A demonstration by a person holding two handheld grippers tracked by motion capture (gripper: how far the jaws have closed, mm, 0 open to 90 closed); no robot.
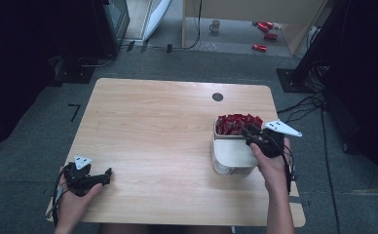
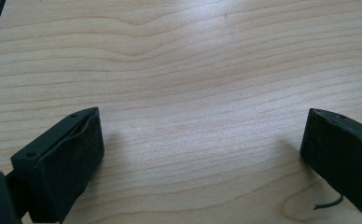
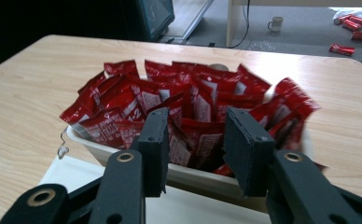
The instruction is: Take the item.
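While I hold right gripper (image 3: pixel 195 149) at near rim of white tub (image 3: pixel 188 179), jaws spread, gripping nothing; red sachets (image 3: pixel 188 100) stand packed just ahead, between and beyond jaw tips. Left gripper (image 2: pixel 200 154) far off, jaws wide over bare desk (image 2: pixel 193 60). Right hand nearer; likely reach straight forward into sachets.

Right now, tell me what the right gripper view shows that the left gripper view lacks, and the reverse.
Right gripper view: a white tray packed with red packets, the jaws partly open just over its near edge, plus a mug and loose red packets on the floor beyond the table.

Left gripper view: bare wood between widely spread jaws, and a short dark thread lying near the right-hand jaw.

Both: the light wooden table and a pair of black jaws gripping nothing.
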